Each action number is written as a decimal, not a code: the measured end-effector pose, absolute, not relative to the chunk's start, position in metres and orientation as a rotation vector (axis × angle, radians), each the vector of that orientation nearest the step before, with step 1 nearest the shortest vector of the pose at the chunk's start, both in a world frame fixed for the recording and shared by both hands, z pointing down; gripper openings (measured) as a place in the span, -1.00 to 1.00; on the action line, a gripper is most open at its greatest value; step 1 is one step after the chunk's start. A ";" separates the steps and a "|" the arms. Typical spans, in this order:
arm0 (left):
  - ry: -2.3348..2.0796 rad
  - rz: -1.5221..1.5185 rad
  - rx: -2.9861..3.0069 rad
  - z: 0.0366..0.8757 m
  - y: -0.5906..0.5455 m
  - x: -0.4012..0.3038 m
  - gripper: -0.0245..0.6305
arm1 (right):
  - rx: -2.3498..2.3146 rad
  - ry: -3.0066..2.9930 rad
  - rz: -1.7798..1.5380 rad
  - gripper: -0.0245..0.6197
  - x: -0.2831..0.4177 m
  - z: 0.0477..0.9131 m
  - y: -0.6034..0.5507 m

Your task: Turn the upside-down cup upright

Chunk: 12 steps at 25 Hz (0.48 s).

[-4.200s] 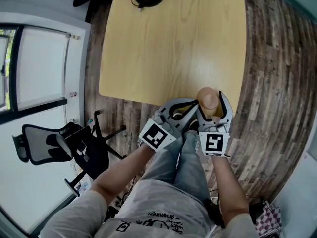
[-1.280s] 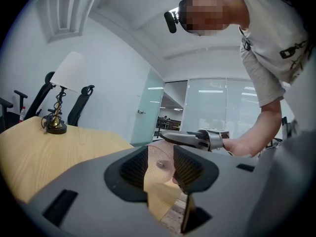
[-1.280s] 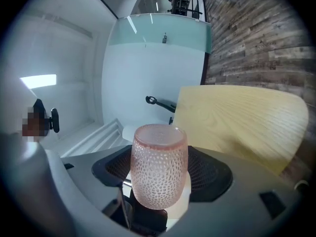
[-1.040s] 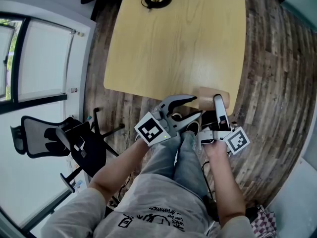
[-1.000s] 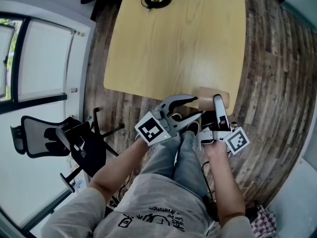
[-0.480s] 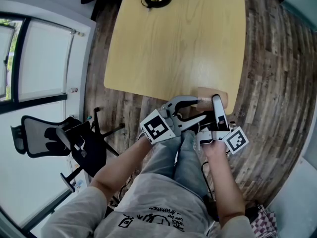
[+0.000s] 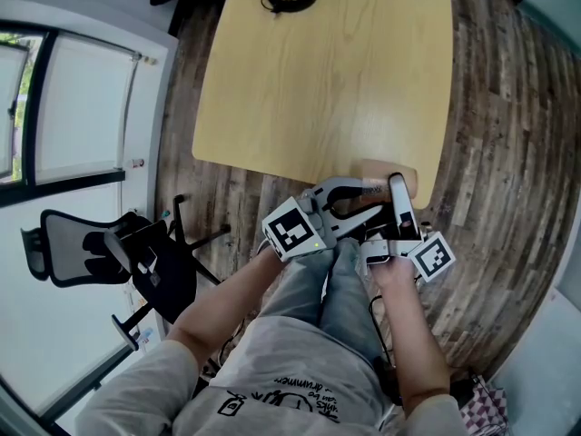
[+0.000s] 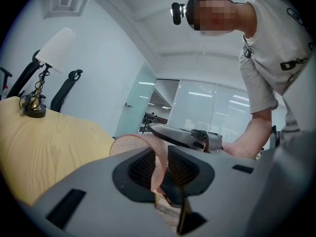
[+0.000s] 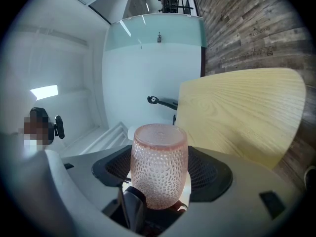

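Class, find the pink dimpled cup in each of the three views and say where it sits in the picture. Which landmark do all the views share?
Head view: cup right of centre, just below the middle, at the wooden table's near edge.
Left gripper view: cup low, slightly left of centre, partly hidden.
Right gripper view: cup low centre, large.
Shared landmark: the wooden table.

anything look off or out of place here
Only the cup: it is tipped sideways at the table's near edge, clamped by the right gripper, while the left gripper has just been closing its jaws on the cup's wall.
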<state>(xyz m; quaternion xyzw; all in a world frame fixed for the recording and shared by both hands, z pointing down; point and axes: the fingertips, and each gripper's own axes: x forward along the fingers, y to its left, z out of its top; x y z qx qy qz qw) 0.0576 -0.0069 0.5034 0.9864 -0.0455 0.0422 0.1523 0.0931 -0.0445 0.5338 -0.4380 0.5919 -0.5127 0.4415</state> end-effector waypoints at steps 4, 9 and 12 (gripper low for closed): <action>-0.099 0.115 2.820 0.502 -0.003 0.060 -0.76 | -1.069 1.469 -1.270 0.14 0.093 0.533 -0.045; -0.063 0.106 2.797 0.504 -0.001 0.060 -0.80 | -1.045 1.468 -1.267 0.14 0.092 0.532 -0.045; -0.058 0.093 2.745 0.504 -0.001 0.060 -0.84 | -1.035 1.473 -1.261 0.14 0.091 0.530 -0.045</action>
